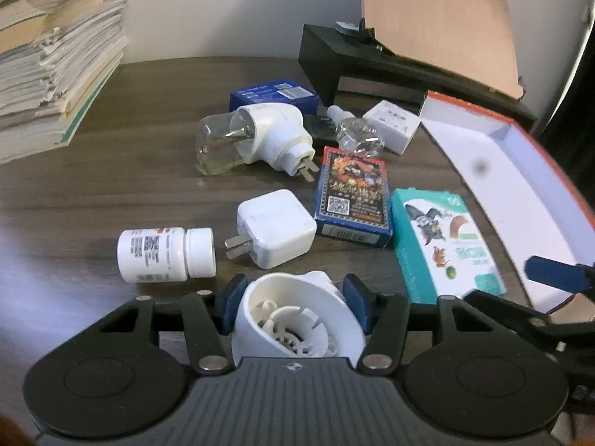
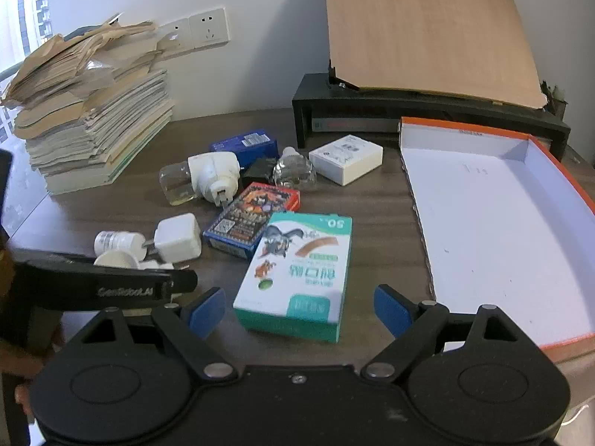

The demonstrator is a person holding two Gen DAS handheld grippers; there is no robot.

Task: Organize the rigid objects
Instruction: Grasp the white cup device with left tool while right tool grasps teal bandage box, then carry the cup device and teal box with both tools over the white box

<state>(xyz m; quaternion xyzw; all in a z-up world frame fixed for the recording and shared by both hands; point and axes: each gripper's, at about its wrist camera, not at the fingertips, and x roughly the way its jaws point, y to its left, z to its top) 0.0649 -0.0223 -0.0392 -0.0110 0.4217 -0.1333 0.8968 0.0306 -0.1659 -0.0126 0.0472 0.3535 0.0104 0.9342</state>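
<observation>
My left gripper [image 1: 293, 297] is shut on a white round plastic housing [image 1: 297, 319], its blue pads pressing both sides just above the dark wooden desk. In the right wrist view that housing [image 2: 115, 259] shows at the far left, behind the left gripper's black arm. My right gripper [image 2: 299, 308] stands open, and the near end of a teal and white carton [image 2: 297, 275] lies between its fingers, untouched. Past the left gripper lie a white pill bottle [image 1: 163, 254], a white charger [image 1: 275, 228] and a blue card box [image 1: 353, 197].
An orange-edged white tray box [image 2: 502, 223] lies open at the right. Farther back are a plug-in vaporizer with bottle [image 1: 256, 137], a clear bottle [image 1: 357, 133], a white box [image 1: 394, 122] and a blue box [image 1: 275, 94]. A paper stack [image 2: 93, 130] stands left; a black stand [image 2: 372, 111] is at the back.
</observation>
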